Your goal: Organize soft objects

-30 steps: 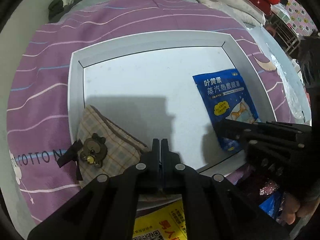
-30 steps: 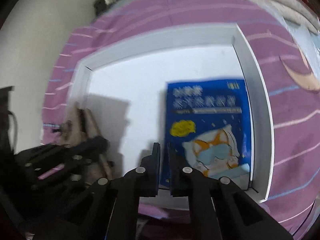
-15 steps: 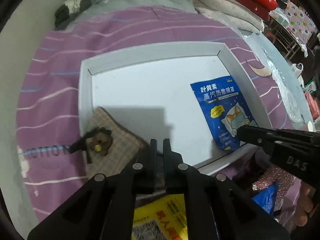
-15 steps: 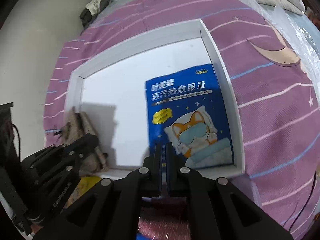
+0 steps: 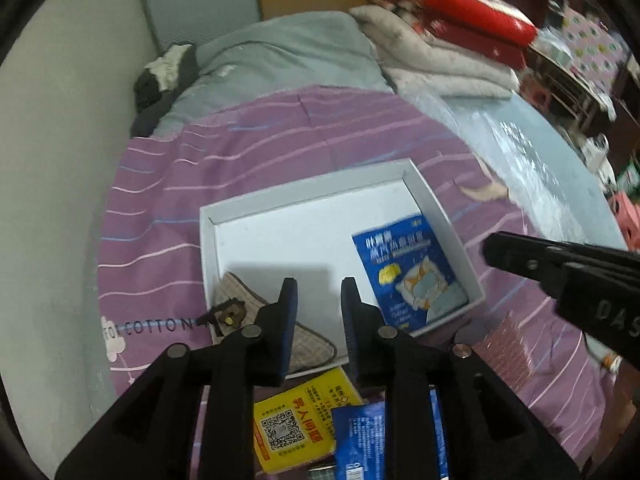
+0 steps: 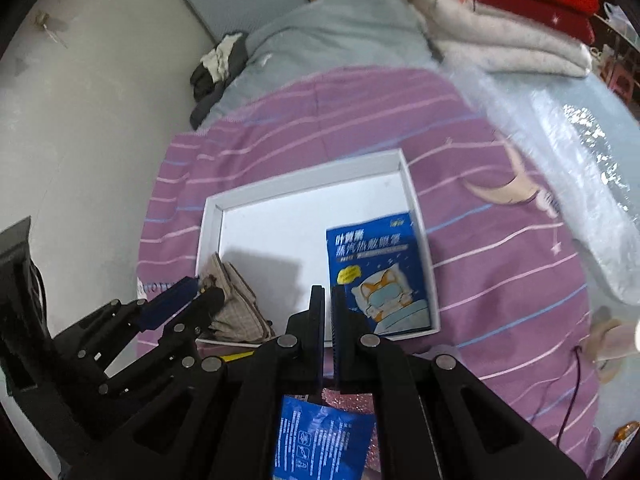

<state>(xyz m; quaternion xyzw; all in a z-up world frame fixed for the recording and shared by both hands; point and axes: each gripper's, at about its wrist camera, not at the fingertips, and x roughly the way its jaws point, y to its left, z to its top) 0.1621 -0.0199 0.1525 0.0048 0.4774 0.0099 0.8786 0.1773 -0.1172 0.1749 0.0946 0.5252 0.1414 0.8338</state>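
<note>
A white shallow tray lies on a purple striped bedspread. In it lie a beige plaid pouch with a bear charm at the near left and a blue eye-mask packet at the right. My left gripper is open and empty, raised above the tray's near edge. My right gripper is nearly shut and empty, above the tray's near edge beside the blue packet. In front of the tray lie a yellow packet, another blue packet and a pink glittery item.
A grey blanket, folded white and red bedding and dark clothes lie at the far end of the bed. Clear plastic sheeting covers the right side. A white wall runs along the left.
Both grippers have pulled back and up from the tray, so more of the bed shows. My left gripper has opened. The pouch and blue packet stay in the tray.
</note>
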